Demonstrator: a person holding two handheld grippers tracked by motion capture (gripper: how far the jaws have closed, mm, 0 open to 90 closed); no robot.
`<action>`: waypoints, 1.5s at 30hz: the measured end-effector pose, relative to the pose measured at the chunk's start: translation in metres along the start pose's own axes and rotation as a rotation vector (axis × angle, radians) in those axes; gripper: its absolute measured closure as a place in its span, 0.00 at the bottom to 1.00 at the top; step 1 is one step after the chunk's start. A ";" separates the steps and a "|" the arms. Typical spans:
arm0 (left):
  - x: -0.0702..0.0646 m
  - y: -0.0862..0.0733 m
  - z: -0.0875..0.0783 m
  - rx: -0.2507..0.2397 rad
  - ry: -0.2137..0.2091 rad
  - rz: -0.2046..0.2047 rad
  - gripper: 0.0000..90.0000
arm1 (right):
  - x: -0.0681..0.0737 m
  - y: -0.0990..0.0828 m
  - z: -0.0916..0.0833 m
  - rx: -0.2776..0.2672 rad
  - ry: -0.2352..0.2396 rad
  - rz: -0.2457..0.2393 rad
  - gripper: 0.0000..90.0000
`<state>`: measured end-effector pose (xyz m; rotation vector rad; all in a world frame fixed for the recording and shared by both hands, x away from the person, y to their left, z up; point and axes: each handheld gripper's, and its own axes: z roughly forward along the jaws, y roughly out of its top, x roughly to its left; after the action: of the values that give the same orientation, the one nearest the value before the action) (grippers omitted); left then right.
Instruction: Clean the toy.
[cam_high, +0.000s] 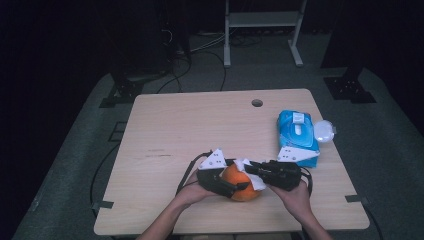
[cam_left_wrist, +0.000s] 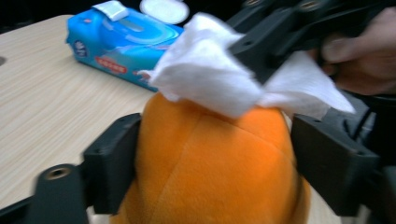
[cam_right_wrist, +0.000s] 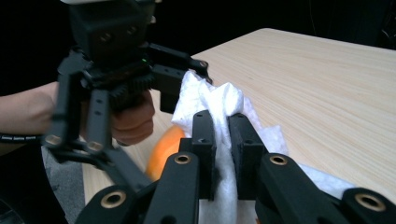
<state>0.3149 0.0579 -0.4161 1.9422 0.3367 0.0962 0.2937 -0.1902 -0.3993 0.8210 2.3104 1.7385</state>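
Observation:
An orange plush ball (cam_high: 245, 194) (cam_left_wrist: 210, 186) rests near the table's front edge. My left gripper (cam_high: 239, 187) (cam_left_wrist: 215, 154) straddles it, a black pad lying against each side of the ball. A crumpled white wipe (cam_high: 243, 165) (cam_left_wrist: 210, 74) (cam_right_wrist: 219, 100) lies on top of the ball. From the right, my right gripper (cam_high: 251, 168) (cam_right_wrist: 222, 123) has its jaws shut on a fold of that wipe, holding it against the ball's top. A sliver of the orange ball (cam_right_wrist: 163, 149) shows below the wipe in the right gripper view.
A blue pack of wet wipes (cam_high: 298, 137) (cam_left_wrist: 121, 42) lies at the table's right side, with a round white lid (cam_high: 324, 131) (cam_left_wrist: 163, 9) beside it. The wooden table (cam_high: 200, 125) has a cable hole (cam_high: 257, 103) near its far edge. A metal frame stands on the floor beyond.

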 end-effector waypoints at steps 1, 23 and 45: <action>0.003 0.000 -0.001 -0.002 -0.005 0.000 0.12 | -0.001 -0.001 0.000 -0.003 -0.004 0.006 0.90; 0.015 -0.016 -0.001 0.023 -0.098 0.016 0.17 | -0.014 -0.002 -0.009 -0.004 -0.050 0.005 0.90; 0.011 -0.006 0.002 0.052 0.020 -0.080 0.33 | 0.011 0.005 -0.003 -0.019 0.024 -0.060 0.90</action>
<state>0.3242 0.0614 -0.4235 1.9777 0.4333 0.0554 0.2849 -0.1860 -0.3913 0.7238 2.3057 1.7520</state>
